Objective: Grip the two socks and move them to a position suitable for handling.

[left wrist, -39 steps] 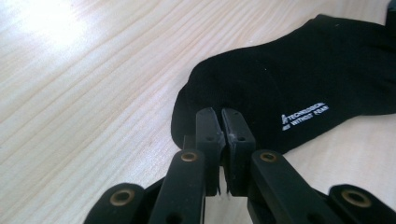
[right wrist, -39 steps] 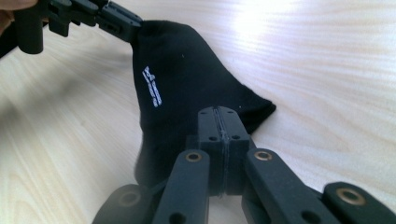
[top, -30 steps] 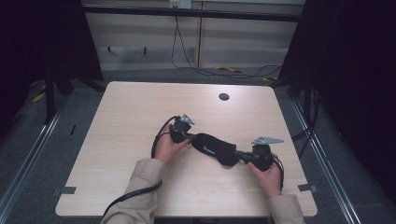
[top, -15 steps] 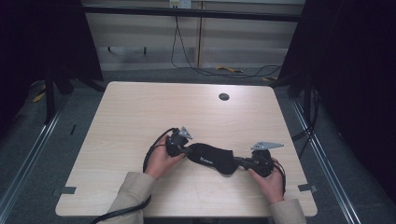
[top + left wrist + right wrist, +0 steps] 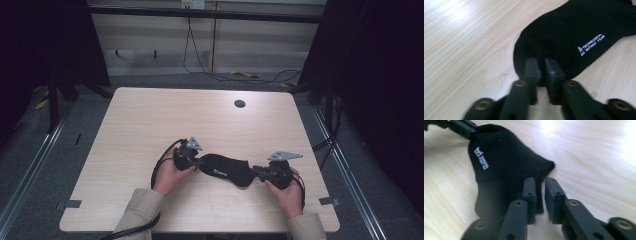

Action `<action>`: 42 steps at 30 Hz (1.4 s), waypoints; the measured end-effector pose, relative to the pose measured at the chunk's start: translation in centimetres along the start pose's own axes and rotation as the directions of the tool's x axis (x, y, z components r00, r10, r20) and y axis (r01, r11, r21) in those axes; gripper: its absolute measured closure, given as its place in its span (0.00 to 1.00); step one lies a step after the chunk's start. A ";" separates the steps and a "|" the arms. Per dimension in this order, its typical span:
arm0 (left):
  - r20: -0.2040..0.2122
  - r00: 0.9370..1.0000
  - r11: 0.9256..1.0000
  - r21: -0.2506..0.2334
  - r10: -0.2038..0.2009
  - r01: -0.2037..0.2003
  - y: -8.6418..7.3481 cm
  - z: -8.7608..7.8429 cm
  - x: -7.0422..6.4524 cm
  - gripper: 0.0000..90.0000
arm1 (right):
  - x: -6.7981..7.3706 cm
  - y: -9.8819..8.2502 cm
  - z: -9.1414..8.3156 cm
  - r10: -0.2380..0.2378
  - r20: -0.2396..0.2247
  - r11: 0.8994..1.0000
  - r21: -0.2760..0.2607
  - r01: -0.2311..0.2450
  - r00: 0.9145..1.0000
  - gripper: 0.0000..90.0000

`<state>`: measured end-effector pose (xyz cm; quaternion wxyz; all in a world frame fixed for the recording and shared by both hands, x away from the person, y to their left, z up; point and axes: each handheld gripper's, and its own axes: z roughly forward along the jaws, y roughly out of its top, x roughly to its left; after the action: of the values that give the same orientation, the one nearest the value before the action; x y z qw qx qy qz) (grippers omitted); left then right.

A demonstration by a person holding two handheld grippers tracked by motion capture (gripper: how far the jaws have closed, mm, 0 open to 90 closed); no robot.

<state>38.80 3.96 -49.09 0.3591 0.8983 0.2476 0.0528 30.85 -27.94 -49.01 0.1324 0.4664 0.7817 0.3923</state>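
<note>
A black sock [image 5: 225, 169] with small white lettering lies stretched along the near part of the wooden table [image 5: 200, 115]. My left gripper [image 5: 199, 161] is shut on the sock's left end, its jaws pinching the fabric [image 5: 541, 60]. My right gripper [image 5: 255, 170] is shut on the sock's other end, at the edge of the cloth [image 5: 539, 180]. In the right gripper view the sock [image 5: 504, 170] runs away to the left gripper [image 5: 461, 127] at the top left. The lettering side of the sock [image 5: 574, 32] faces up.
A round dark grommet hole [image 5: 239, 103] sits in the table's far right part. The left gripper's cable [image 5: 157, 170] loops on the table beside the hand. Grey tape marks [image 5: 72, 203] lie near the front corners. Metal rails and cables run along the floor around the table.
Both grippers have drawn the sock toward the table's near edge, the left one more than the right. The sock now lies longer and flatter between them.
</note>
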 end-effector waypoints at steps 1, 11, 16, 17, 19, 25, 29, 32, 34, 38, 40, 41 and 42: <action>-0.001 1.000 1.000 -0.013 -0.001 0.001 0.0 -0.2 0.0 0.82 | 0.0 0.0 -0.3 0.007 0.012 1.000 -0.018 -0.006 1.000 0.88; -0.041 0.998 0.996 -0.077 -0.040 0.036 0.2 -1.2 0.9 0.73 | 0.6 0.6 -0.4 -0.031 0.014 0.999 -0.041 0.031 0.999 0.97; -0.061 0.995 0.994 -0.088 -0.074 0.068 0.2 -0.8 1.2 0.75 | 0.6 0.3 0.7 -0.065 0.036 0.998 0.026 0.064 0.997 0.97; -0.055 0.996 0.994 -0.081 -0.076 0.071 0.2 -0.6 1.2 0.76 | 0.7 0.3 0.7 -0.071 0.041 0.997 0.028 0.070 0.997 0.97; -0.065 0.995 0.995 -0.070 -0.076 0.072 0.3 -0.3 1.3 0.78 | 0.8 0.3 0.7 -0.081 0.046 0.996 0.031 0.080 0.996 0.97; -0.062 0.997 0.998 -0.044 -0.053 0.050 0.2 0.9 1.0 0.76 | 0.8 0.3 0.7 -0.086 0.046 0.996 0.031 0.085 0.995 0.97; -0.067 0.997 0.999 -0.039 -0.030 0.027 0.3 1.0 0.8 0.75 | 0.9 0.2 0.7 -0.092 0.048 0.995 0.031 0.090 0.995 0.97; -0.074 0.997 1.000 -0.025 0.000 -0.002 0.4 1.1 0.3 0.78 | 0.8 0.3 0.7 -0.090 0.046 0.996 0.031 0.089 0.995 0.97; -0.065 0.998 1.000 -0.009 0.014 -0.015 0.6 1.1 0.1 0.87 | 0.8 0.2 0.7 -0.095 0.046 0.995 0.029 0.094 0.994 0.97; -0.070 0.997 1.000 0.026 0.012 -0.011 1.1 0.9 -0.3 0.97 | 0.8 0.2 0.7 -0.090 0.045 0.996 0.028 0.088 0.995 0.97; -0.071 0.997 1.000 0.010 0.003 -0.002 1.3 0.5 0.0 1.00 | 0.8 0.2 0.8 -0.087 0.041 0.996 0.026 0.086 0.995 0.97; -0.073 0.997 1.000 0.001 -0.007 0.007 1.3 0.2 0.0 1.00 | 0.7 0.2 0.8 -0.084 0.040 0.996 0.025 0.083 0.996 0.97; -0.073 0.997 1.000 -0.007 -0.013 0.013 1.5 -0.1 0.2 1.00 | 0.7 0.2 0.8 -0.085 0.040 0.996 0.025 0.084 0.996 0.97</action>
<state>39.51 3.19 -48.06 0.3531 0.8930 0.2661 0.0841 31.01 -26.91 -49.26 0.1595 0.4425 0.8022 0.3676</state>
